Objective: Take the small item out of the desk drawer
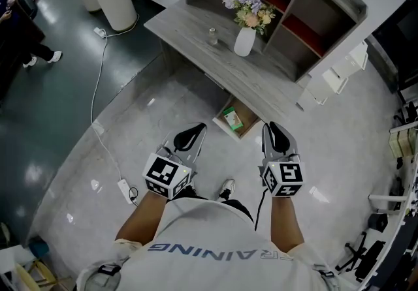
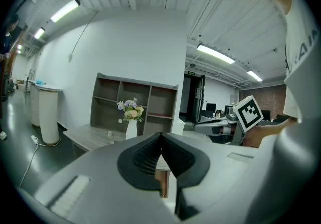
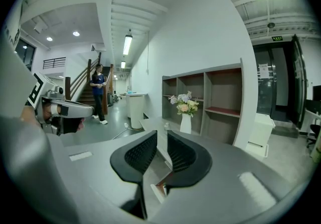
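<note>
while both grippers are held out low in the head view, neither touching anything, the small item (image 1: 232,118) lies inside the open drawer (image 1: 249,125) that juts from under the tabletop (image 1: 196,29), close to the centre of the frame and between the two tool heads. it sits toward the drawer's left side, a green-and-white thing lying flat on the brown drawer floor. it is too small to tell whether it is a box or a packet. the left tongs (image 1: 191,134) are closed, pads meeting at the tips with nothing between them. the right tongs (image 1: 275,134) stand a narrow slit apart and are likewise empty. a vase of flowers (image 1: 245,40) and a little glass bottle (image 1: 212,36) stand on the tabletop toward the upper middle, clear of the drawer. judging by its size and flat shape, the item is probably light and fairly stiff, perhaps card, so it should lift with little force. a hard squeeze could dent it, and a glossy face might slip. the likely best hold is across its two narrower edges from straight above. the tongs should open wider than it first, since it lies near the drawer's left wall, which leaves little room for a pad on that side.
</note>
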`<state>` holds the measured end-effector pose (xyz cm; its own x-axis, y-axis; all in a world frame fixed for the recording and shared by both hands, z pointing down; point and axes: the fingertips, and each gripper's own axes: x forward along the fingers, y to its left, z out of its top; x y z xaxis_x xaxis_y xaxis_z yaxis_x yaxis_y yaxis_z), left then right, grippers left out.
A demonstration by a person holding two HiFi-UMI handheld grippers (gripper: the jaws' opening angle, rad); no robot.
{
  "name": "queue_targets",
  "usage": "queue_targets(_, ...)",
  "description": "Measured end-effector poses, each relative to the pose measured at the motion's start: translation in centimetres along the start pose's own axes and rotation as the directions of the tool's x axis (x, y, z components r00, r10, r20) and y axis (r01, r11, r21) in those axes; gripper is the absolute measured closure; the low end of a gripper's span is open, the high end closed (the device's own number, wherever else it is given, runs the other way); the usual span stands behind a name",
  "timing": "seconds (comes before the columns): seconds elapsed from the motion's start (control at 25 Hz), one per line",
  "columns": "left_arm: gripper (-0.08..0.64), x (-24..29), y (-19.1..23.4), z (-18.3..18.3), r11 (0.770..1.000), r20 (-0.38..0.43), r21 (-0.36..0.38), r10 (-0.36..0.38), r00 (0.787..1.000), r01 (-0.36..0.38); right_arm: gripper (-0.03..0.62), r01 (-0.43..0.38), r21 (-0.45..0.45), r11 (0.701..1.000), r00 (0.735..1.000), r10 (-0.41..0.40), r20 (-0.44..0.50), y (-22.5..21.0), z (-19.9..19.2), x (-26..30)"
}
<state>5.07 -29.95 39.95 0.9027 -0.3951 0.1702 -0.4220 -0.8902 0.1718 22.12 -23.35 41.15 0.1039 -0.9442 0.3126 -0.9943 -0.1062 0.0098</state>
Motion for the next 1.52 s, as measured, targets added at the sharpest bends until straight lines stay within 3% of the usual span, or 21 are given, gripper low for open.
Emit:
queue_targets(0.36, 0.561, -0.2, -0.7, 0.1, 1.000, 0.007, -0.015, 0.022, 1.000, -0.022, 0.156, -0.039, -0.080, 0.996, 0.998, 0.034, -0.062, 0.3, -0.6, 0.7)
queue_targets(0.48, 0.561, -0.5, -1.0, 0.0, 1.000, 0.007, -0.018, 0.025, 1.000, -0.025, 0.098, -0.048, -0.091, 0.995, 0.996, 0.040, -0.079, 0.6, -1.1, 0.8)
queue_targets(0.72, 0.561, -1.0, -0.3, -0.9, 0.998, -0.020, -0.041, 0.048, 0.999, -0.049, 0.091, -0.084, -0.126, 0.988, 0.985, 0.063, -0.162, 1.7, -3.1, 2.1)
queue_targets(0.96, 0.561, -1.3, 0.4, -3.3, 0.993, -0.066, -0.079, 0.081, 0.995, -0.086, 0.097, -0.154, -0.173, 0.973, 0.927, 0.081, -0.366, 2.8, -10.9, 5.0)
queue_targets(1.16, 0.561, -1.3, 2.0, -6.3, 0.986, -0.085, -0.107, 0.118, 0.989, -0.126, 0.141, -0.140, -0.204, 0.969, 0.887, 0.031, -0.462, 2.5, -18.4, 8.6)
queue_targets(1.52, 0.561, -1.8, 4.7, -12.8, 0.960, -0.155, -0.174, 0.196, 0.968, -0.222, 0.141, -0.123, -0.353, 0.928, 0.813, -0.110, -0.572, 0.9, -30.2, 18.8)
